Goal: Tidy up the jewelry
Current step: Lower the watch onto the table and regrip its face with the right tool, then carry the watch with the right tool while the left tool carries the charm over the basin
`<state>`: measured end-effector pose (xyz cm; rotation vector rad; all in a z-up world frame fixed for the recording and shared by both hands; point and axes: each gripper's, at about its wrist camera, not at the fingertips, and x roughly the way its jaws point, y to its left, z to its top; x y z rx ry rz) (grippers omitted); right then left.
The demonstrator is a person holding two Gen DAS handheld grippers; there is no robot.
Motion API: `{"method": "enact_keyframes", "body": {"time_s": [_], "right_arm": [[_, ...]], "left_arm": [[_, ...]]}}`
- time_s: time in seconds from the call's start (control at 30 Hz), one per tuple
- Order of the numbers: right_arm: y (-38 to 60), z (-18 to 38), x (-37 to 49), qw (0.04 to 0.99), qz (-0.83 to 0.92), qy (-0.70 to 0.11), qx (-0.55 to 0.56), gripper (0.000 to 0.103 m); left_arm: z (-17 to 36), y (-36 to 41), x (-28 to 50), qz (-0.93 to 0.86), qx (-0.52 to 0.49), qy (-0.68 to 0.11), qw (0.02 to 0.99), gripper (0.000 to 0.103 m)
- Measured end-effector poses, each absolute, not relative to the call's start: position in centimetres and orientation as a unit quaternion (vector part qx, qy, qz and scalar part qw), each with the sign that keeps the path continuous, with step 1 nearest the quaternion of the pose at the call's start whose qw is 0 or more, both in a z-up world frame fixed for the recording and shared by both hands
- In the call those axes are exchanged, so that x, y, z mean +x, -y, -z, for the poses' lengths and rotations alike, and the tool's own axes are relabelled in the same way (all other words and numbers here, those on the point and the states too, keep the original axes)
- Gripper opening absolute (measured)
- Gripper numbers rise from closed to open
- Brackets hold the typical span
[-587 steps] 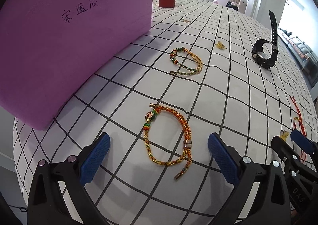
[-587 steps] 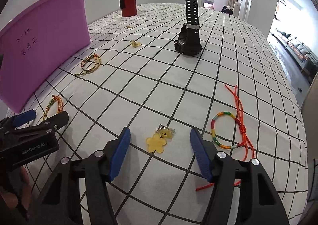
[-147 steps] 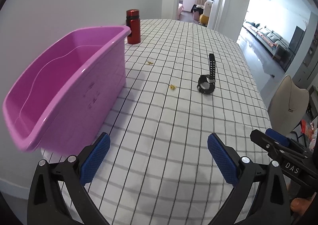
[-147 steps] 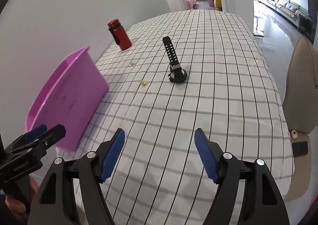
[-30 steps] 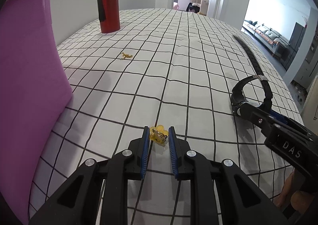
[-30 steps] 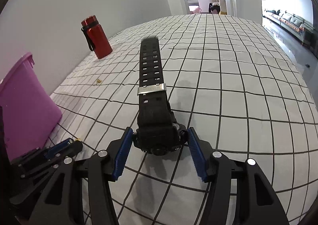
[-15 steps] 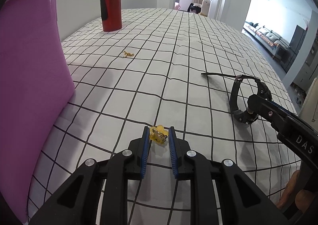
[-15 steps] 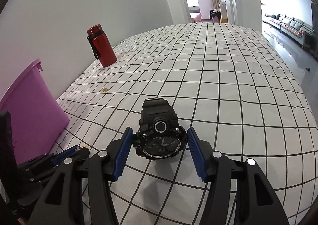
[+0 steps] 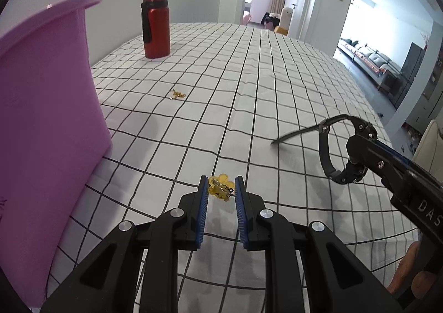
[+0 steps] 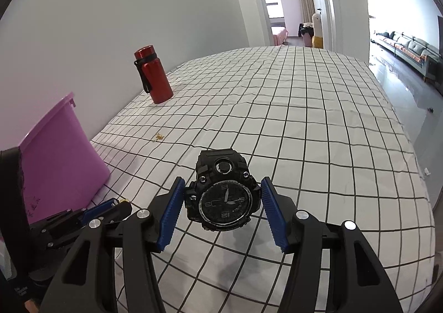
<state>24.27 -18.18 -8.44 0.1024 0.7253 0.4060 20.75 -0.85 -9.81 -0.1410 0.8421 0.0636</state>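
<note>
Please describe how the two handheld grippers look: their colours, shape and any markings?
Both the left gripper and the right gripper have matte black angular plastic frames, silver round rivets, and two fingers faced with ribbed blue pads. The right gripper's side shows white letters "DAS".

both wrist views look downward over one checked table [image 9: 277, 69].

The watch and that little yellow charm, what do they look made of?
Watch: looks like matte black resin or rubber, chunky moulded case, with a shiny metallic-looking bezel ring. Yellow charm: seemingly translucent plastic or resin, glossy, with a small silver metal clasp.
</note>
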Motion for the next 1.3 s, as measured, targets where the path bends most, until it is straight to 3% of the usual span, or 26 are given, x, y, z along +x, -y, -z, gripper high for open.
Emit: {"method": "enact_keyframes", "body": {"time_s": [0.43,0.87,1.3], "right_arm": [[17.9,5.8,22.8,0.909,-0.219,-0.353,0.031,0.054],[15.9,-2.6,20.7,0.903,-0.299,-0.308,0.007,0.054],[6.1,-9.7,18.6,0.886,-0.383,-0.262,-0.008,0.054]], "left_arm": [[6.5,1.3,18.8,-0.042,-0.071,-0.395,0.915,0.019],[-3.2,0.5,14.1,-0.097,-0.086,-0.333,0.934,0.019],[-10.9,-8.5,9.0,-0.164,-0.101,-0.288,0.938,0.019]]}}
